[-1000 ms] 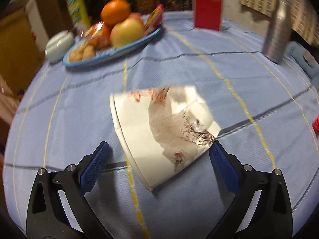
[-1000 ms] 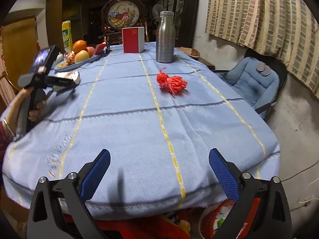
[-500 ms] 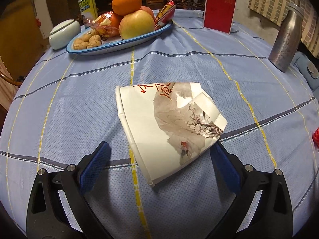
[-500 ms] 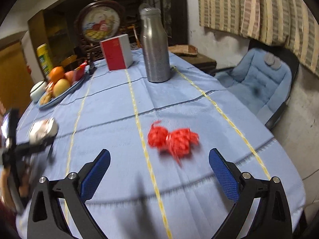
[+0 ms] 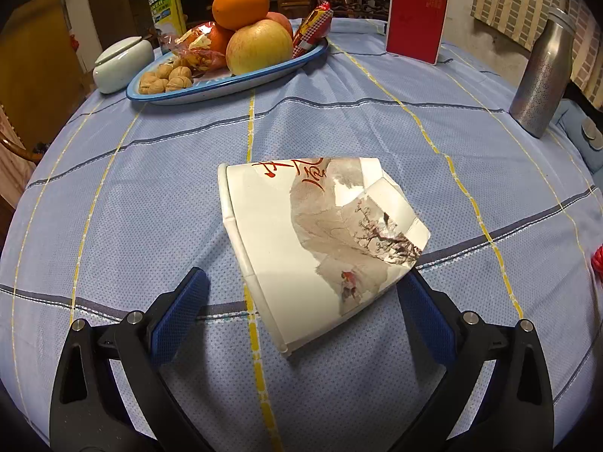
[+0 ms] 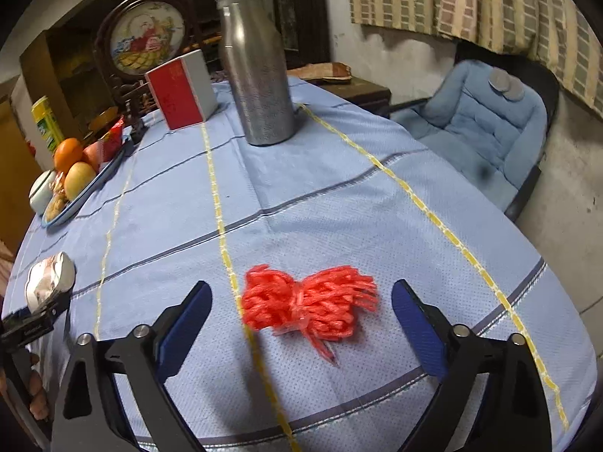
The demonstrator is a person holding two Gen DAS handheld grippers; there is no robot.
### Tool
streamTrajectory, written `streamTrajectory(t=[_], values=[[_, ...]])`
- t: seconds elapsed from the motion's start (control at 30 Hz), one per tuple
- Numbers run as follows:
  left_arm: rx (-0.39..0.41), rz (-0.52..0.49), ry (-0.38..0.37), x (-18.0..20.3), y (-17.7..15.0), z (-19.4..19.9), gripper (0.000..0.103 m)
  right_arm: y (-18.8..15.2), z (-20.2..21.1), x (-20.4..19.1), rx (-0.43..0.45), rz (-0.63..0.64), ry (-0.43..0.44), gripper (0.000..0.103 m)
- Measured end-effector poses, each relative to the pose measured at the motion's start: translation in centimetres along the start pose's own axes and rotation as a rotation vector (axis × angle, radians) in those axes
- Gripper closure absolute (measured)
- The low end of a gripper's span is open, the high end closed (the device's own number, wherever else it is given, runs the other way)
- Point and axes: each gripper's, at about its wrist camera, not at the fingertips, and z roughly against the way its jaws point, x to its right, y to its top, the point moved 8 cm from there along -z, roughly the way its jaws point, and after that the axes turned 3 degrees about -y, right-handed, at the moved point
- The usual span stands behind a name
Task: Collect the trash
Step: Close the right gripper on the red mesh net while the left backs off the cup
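Striped curtain (image 6: 471, 0) hangs above blue armchair (image 6: 478, 120).

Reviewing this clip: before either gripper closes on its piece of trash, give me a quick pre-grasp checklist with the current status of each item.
1. Flattened paper cup lies between the left gripper pads: ok.
2. Left gripper open, pads not yet pressing the cup: ok.
3. Red string bundle sits between the right gripper pads: ok.
4. Right gripper jaws are closing, not yet touching the bundle: ok.
5. Steel bottle and fruit tray stand apart from both targets: ok.
6. Trash bin location: cannot tell, none in view.
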Motion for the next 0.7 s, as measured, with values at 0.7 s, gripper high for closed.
streamTrajectory(t=[0.7], values=[[0.14, 0.033, -0.104, -0.6, 2.6, 4.0, 0.006, -0.6, -0.8, 0.6, -0.047, -0.066, 0.062, 0.051]])
